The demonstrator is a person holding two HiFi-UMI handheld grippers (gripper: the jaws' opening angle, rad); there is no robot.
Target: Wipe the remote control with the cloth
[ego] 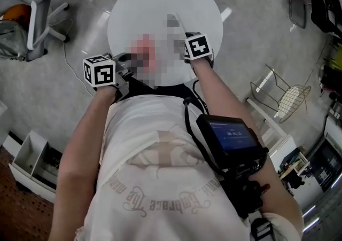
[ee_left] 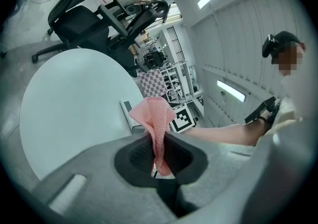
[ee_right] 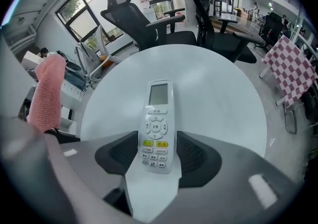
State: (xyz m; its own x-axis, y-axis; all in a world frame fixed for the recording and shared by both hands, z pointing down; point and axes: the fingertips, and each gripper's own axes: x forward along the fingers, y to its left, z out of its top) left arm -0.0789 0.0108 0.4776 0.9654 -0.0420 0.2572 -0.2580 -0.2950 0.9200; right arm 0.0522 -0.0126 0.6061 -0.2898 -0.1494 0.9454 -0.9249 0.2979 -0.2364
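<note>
A white remote control (ee_right: 158,123) lies face up on the round white table (ee_right: 218,99), screen end pointing away. My right gripper (ee_right: 158,157) points steeply down over it. Its jaws are open and straddle the remote's button end, with a thin gap at each pad. My left gripper (ee_left: 159,157) is shut on a pink cloth (ee_left: 155,118), which stands up in a fold above the jaws. From that side the remote (ee_left: 128,113) shows just beyond the cloth. In the right gripper view the cloth (ee_right: 47,94) hangs at the far left. In the head view both marker cubes sit at the table's (ego: 160,5) near edge.
Black office chairs (ee_right: 149,19) stand beyond the table. A red-checked cloth (ee_right: 293,64) is at the right. A wire-frame chair (ego: 288,95) stands on the floor to the right, and a grey chair (ego: 43,21) to the left.
</note>
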